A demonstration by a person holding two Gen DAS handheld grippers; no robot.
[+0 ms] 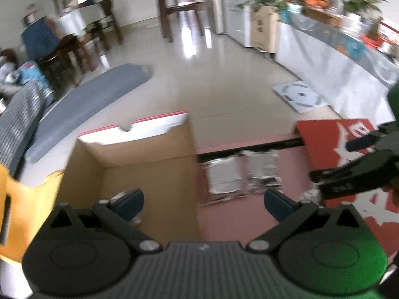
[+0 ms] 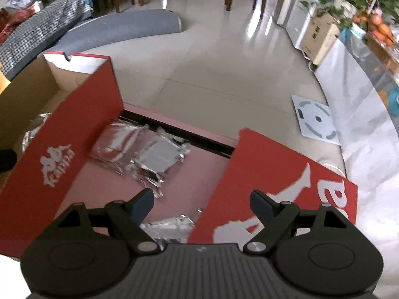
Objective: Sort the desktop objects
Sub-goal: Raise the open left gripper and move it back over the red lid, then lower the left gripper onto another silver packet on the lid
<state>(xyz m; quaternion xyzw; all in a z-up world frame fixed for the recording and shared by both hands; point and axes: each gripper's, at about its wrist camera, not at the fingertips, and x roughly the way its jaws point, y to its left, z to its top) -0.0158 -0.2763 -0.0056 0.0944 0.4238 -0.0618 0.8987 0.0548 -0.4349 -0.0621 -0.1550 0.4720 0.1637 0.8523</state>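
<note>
- Confirm both claws are empty: the left claw (image 1: 203, 203) stands wide open over the near wall of the open box (image 1: 139, 174); the right claw (image 2: 201, 205) is also parted, nothing between its pads.
- Locate the targets: silver foil packets (image 2: 154, 157) lie flat on the pink worktop (image 2: 189, 174), between the box and the red lid (image 2: 286, 182); another packet (image 2: 172, 226) lies just below the right claw.
- Lower the right claw onto a packet's edge; flat foil probably slips.
- Keep the left claw clear of the box opening.
</note>
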